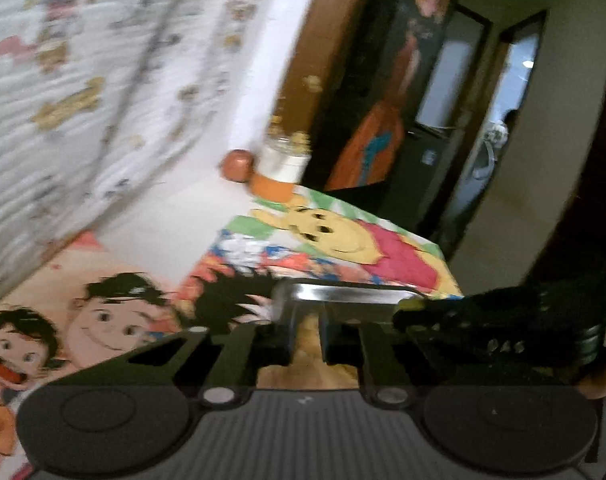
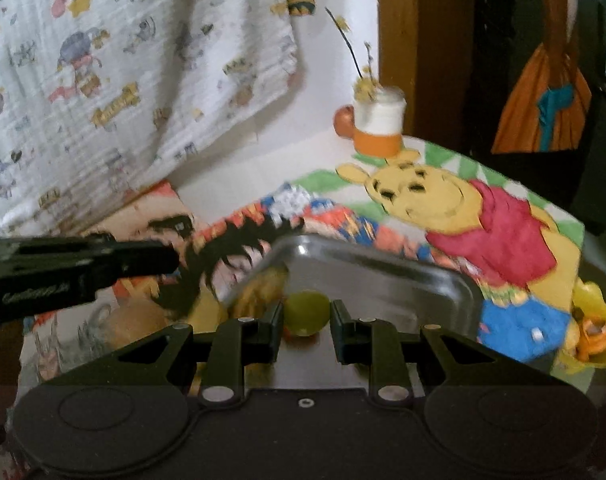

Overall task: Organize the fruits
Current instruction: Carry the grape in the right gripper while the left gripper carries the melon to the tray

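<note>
Fruits are few in clear sight: one green round fruit sits at the near edge of a metal tray, between the right gripper's fingers, which look closed about it, though whether the pads truly press is hard to tell. Left gripper has its jaws drawn close around the tray's near rim, apparently steadying it. My judgement: a fruit is being carried to or from the tray, and the next move calls for a steady set-down clear of the rim. Far off, beside an orange-based jar, sits a reddish fruit. Blur hides the tray's other contents; yellow shapes by its left edge are unclear.
</note>
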The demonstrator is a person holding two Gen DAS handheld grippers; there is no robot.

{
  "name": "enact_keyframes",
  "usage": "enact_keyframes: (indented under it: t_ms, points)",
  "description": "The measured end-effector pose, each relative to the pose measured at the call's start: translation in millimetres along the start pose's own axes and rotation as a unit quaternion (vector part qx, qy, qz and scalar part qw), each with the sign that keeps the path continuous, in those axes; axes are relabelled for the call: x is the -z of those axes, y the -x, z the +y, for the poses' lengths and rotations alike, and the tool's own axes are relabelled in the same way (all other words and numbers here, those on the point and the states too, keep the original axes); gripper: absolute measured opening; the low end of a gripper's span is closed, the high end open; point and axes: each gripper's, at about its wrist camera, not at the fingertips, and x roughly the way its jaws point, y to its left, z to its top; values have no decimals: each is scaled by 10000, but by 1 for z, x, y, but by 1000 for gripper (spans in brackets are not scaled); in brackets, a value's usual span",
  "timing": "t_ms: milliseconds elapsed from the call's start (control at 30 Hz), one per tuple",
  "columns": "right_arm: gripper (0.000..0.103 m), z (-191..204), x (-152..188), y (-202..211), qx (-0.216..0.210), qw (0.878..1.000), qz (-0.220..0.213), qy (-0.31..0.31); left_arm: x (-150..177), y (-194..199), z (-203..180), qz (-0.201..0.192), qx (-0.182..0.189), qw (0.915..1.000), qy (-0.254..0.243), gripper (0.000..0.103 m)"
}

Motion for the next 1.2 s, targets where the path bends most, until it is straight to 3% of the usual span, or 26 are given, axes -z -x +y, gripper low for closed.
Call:
enact_keyframes:
  t_ms: [233,433,600,700,867,933,1067,1200]
  points:
    - [27,-6,22,0,-44,9998,139,-120,20,-24,-4,491,-140,9985,174,14]
    - [27,3,20,-4,-123,9999,-50,-72,29,-16,13,373,-111,9987,315,17]
    - [27,10,10,-13,-251,9996,-114,-84,33,-1,29,286,-134,9989,336,26]
    - [27,11,10,-17,-295,9995,-85,-126,36,7,40,83,-15,9997,235,40]
    - [27,13,15,-17,-285,9994,-45,-175,39,10,63,24,526,9962,694,45]
    - [27,13,16,-16,-276,9994,-57,-192,39,12,65,-36,650,9957,653,54]
    - [27,15,21,-11,-263,9994,-91,-221,41,21,62,-105,795,9957,466,60]
    - [27,17,27,-4,-297,9991,-127,-269,46,33,58,-186,700,9970,281,70]
